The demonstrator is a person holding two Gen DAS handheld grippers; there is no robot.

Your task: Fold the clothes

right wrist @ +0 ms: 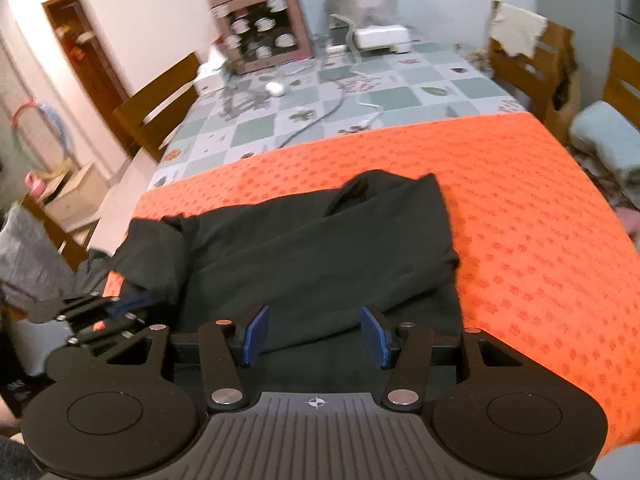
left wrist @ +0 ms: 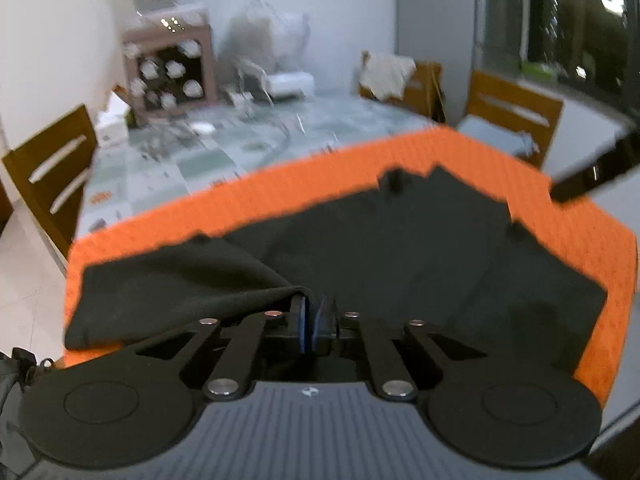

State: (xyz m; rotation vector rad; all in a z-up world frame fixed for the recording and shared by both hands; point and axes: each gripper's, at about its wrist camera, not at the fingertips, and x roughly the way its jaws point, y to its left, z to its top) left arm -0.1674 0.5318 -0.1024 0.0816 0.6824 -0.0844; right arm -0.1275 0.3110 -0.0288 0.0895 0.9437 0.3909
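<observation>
A dark garment (right wrist: 320, 248) lies spread over an orange cloth (right wrist: 520, 216) that covers the near end of the tabletop (right wrist: 400, 80). Its far end is bunched into a raised fold, and its left end is lifted off the cloth.

The left gripper (left wrist: 310, 318) has its blue-padded fingers (left wrist: 301, 320) clenched together on a pinch of the garment's edge; the fabric drapes away from the pinch to the left and down onto the cloth. In the right wrist view this gripper (right wrist: 120, 310) appears at the garment's lifted left end, at the cloth's left edge.

The right gripper (right wrist: 316, 334) hovers over the garment's near edge with its fingers (right wrist: 256, 332) spread wide apart, grasping nothing; whether the pads touch the fabric cannot be told.

Beyond the cloth, the tabletop carries a checked covering with cables (right wrist: 320, 116) trailing over it. At its far end, farthest from the garment, stands a box printed with cups (right wrist: 260, 32), and beside that a white appliance (right wrist: 382, 36). Wooden chairs (right wrist: 160, 104) stand along both sides of the tabletop; one (right wrist: 532, 52) has a pale cloth (right wrist: 516, 28) hung over its back.
</observation>
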